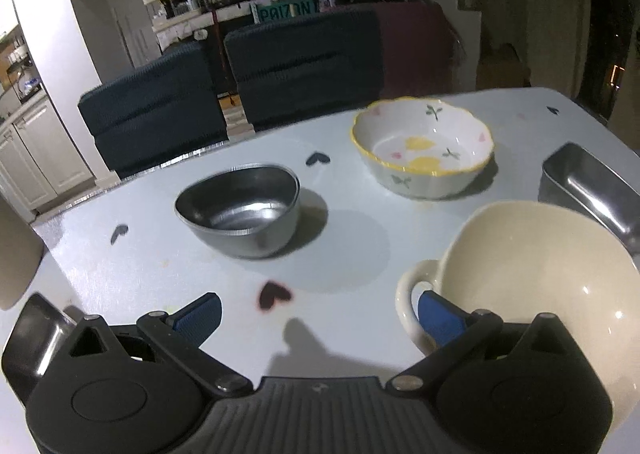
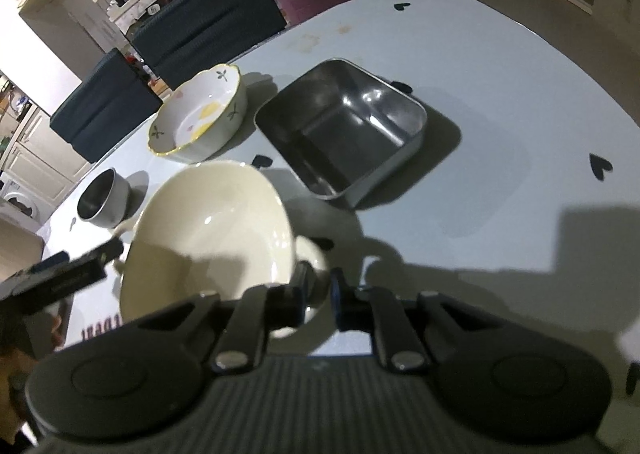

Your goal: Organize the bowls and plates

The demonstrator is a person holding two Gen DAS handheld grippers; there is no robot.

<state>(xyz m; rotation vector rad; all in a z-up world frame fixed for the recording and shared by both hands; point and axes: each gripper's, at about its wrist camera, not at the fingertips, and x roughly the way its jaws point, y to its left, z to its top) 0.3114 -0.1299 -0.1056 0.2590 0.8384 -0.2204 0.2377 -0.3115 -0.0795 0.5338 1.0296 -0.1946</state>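
Pale blue and dotted with small dark hearts, the table (image 1: 168, 266) is carrying all the dishes in a dim kitchen-dining room. At its near edge the right gripper (image 2: 318, 296) is pinching the near loop handle of the cream bowl (image 2: 208, 230), its jaws nearly together on that handle. On the bowl's other side the left gripper (image 1: 318, 312) is hovering with its jaws spread wide; its right blue finger pad (image 1: 438, 316) is sitting just by the bowl's second loop handle, and nothing is being gripped between the pads. Beyond the cream bowl, the round steel bowl (image 1: 240, 210) is resting to the left, the flower-painted bowl (image 1: 424, 146) with a yellow rim farther back, and the square steel tray (image 2: 340, 130) to the right. Dark blue chairs (image 1: 224, 78) are lining the far side.
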